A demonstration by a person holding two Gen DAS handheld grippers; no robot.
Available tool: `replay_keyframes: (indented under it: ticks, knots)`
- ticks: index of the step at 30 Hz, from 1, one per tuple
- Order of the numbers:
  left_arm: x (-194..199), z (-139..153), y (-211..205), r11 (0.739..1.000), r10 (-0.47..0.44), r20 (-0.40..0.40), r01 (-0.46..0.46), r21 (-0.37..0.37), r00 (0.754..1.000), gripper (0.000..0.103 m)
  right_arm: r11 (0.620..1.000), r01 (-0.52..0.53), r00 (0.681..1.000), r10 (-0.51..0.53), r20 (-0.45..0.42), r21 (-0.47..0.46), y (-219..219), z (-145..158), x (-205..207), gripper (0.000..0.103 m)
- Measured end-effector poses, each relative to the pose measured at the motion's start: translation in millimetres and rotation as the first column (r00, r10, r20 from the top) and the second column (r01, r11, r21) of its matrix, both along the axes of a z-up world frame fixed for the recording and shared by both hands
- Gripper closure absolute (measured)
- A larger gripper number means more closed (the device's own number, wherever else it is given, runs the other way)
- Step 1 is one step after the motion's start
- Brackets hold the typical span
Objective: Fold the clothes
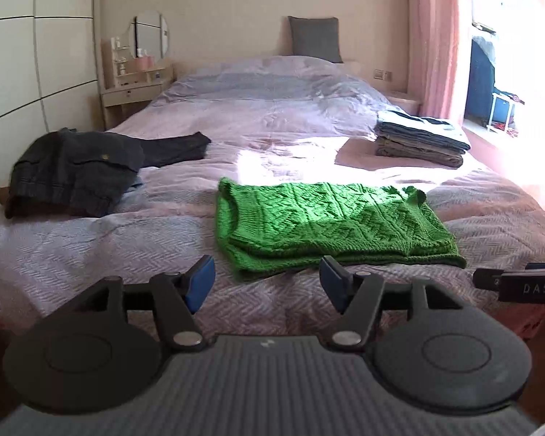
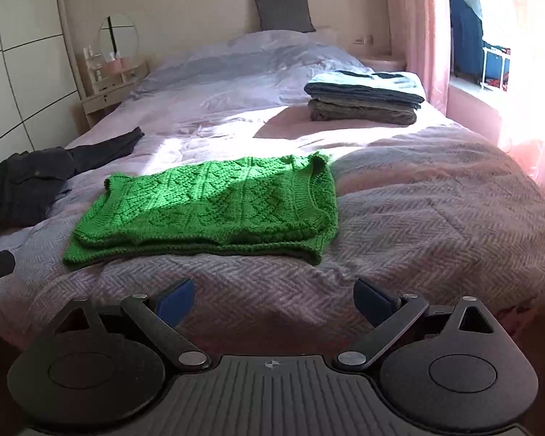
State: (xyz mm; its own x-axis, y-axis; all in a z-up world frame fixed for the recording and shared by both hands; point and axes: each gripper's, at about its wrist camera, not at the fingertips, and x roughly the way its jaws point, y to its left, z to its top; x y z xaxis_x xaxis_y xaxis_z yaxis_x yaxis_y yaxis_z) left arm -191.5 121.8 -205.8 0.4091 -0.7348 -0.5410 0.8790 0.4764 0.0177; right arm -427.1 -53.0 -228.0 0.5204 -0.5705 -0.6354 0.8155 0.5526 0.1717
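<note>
A green knitted sweater [image 1: 327, 221] [image 2: 214, 207] lies folded flat on the bed near its foot edge. My left gripper [image 1: 267, 283] hovers open just short of the sweater's near edge, nothing between its blue pads. My right gripper [image 2: 274, 299] is open too, held a little back from the sweater over the bedspread. A heap of dark unfolded clothes [image 1: 76, 170] [image 2: 29, 178] sits at the left side of the bed. A stack of folded clothes [image 1: 419, 138] [image 2: 363, 100] rests at the right, further up the bed.
The bed [image 1: 91, 254] [image 2: 436, 218] has a pale lilac cover, and a grey pillow [image 1: 314, 38] stands at the headboard. A dressing table with a round mirror [image 1: 138, 72] is at the far left. Pink curtains [image 2: 418, 29] and a bright window flank the right.
</note>
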Motion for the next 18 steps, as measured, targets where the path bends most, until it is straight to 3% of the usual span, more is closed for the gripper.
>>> replay_keyframes:
  ticks: [3,6,8,12,15,18]
  knots:
    - [15.2,-11.2,-16.1,1.000,-0.027,-0.019,0.027,0.008,0.999,0.048,0.998,0.042,0.998,-0.044,0.042,0.047,-21.2,-6.2,-8.2,0.007]
    - [36.8,-17.6,-35.0,0.999,-0.044,-0.037,0.044,0.005,0.998,0.058,0.989,0.052,0.981,-0.076,0.179,0.139,-50.1,-15.5,-17.0,0.007]
    - [51.4,-21.7,-48.4,0.999,-0.054,-0.048,0.054,-0.007,0.997,0.069,0.975,0.054,0.951,-0.116,0.288,0.214,-70.9,-23.6,-23.3,0.007]
    - [75.2,-29.3,-74.9,0.996,-0.088,-0.060,0.087,-0.021,0.994,0.081,0.932,0.072,0.868,-0.233,0.438,0.354,-108.5,-46.0,-32.1,0.007]
    - [90.6,-37.7,-91.7,0.994,-0.111,-0.083,0.109,-0.028,0.990,0.082,0.893,0.100,0.818,-0.326,0.475,0.440,-132.9,-61.4,-36.5,0.025]
    - [102.7,-49.7,-104.1,0.993,-0.119,-0.111,0.117,-0.019,0.987,0.082,0.834,0.107,0.773,-0.413,0.483,0.541,-153.9,-79.9,-40.9,0.026]
